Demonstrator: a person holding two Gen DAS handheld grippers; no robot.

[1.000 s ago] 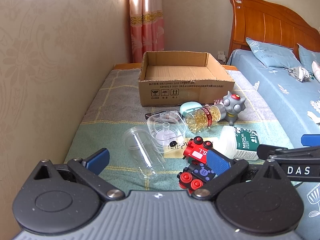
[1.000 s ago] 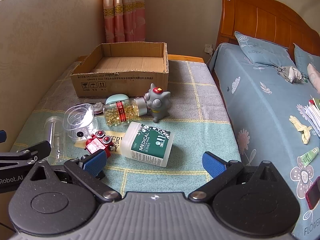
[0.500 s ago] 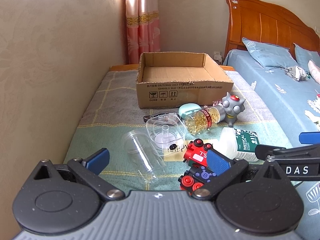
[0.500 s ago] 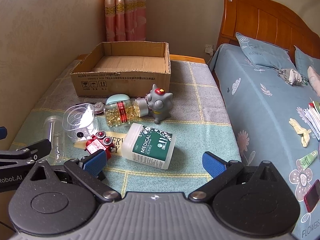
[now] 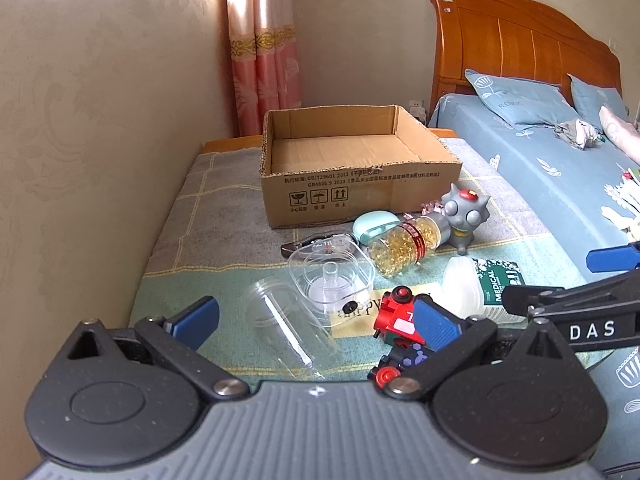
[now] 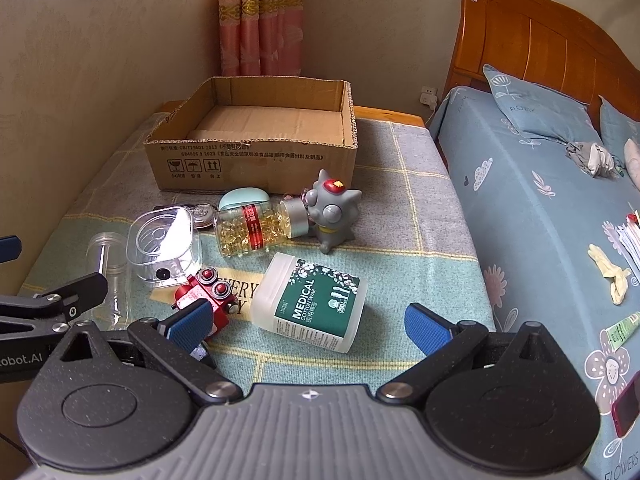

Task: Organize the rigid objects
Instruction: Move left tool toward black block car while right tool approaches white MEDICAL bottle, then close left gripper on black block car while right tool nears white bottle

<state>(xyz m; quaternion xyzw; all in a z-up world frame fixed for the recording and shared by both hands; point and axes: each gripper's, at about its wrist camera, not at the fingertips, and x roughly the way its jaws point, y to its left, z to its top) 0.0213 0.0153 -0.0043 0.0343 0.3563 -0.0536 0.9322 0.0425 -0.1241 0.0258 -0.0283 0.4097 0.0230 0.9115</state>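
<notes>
Fingers spread wide and empty on the right gripper (image 6: 308,322), with the cotton swab box (image 6: 310,302) lying flat between them at twelve o'clock, its long axis running toward eleven (frosted plastic, glossy green label). The left gripper (image 5: 316,318), equally spread, frames a clear cup (image 5: 288,326) on its side. Farther off at twelve waits the empty cardboard box (image 6: 256,160), matte and corrugated.

A checked cloth covers the tabletop (image 6: 400,224). On it sit an open cardboard box (image 6: 256,160), a grey toy figure (image 6: 332,210), a capsule bottle (image 6: 256,226) on its side, a cotton swab tub (image 6: 312,304), 2 clear containers and a red toy train (image 6: 204,296).
</notes>
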